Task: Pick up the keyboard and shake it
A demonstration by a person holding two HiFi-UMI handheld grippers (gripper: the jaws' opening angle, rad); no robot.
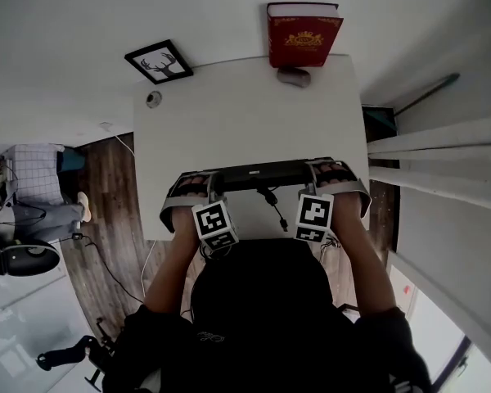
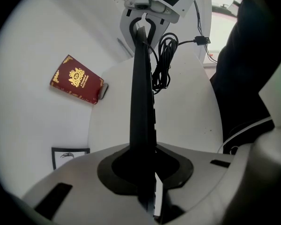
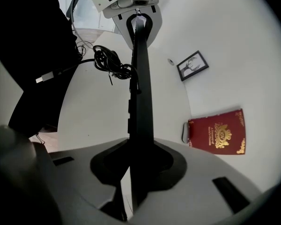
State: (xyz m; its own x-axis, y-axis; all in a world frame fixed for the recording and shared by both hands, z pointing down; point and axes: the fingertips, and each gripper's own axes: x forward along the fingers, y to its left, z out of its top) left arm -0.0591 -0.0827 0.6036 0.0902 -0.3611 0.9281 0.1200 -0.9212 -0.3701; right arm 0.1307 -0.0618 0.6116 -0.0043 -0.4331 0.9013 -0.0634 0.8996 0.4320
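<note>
Both tongs are clamped on the keyboard (image 1: 262, 174), one at each short end.

Left tongs (image 1: 193, 187): narrow gap, filled by the keyboard's end. In the left gripper view the black slab (image 2: 143, 93) runs edge-on out of the tongs (image 2: 150, 172), with the pads pressed to both its faces.

Right tongs (image 1: 333, 175): same narrow set. In the right gripper view the tongs (image 3: 136, 165) pinch the other end, and the keyboard (image 3: 141, 88) stretches away to the opposite gripper.

Keyboard position: held between the two hands over the near part of the white counter (image 1: 229, 121), long axis running left to right. Its black cable (image 1: 272, 201) hangs from the middle in a loose bundle (image 2: 163, 62). Contact with the counter can't be judged.

Surroundings: a red book (image 1: 303, 35) with a gold crest stands at the counter's far edge. A framed deer picture (image 1: 158, 61) sits beyond the far left corner.
</note>
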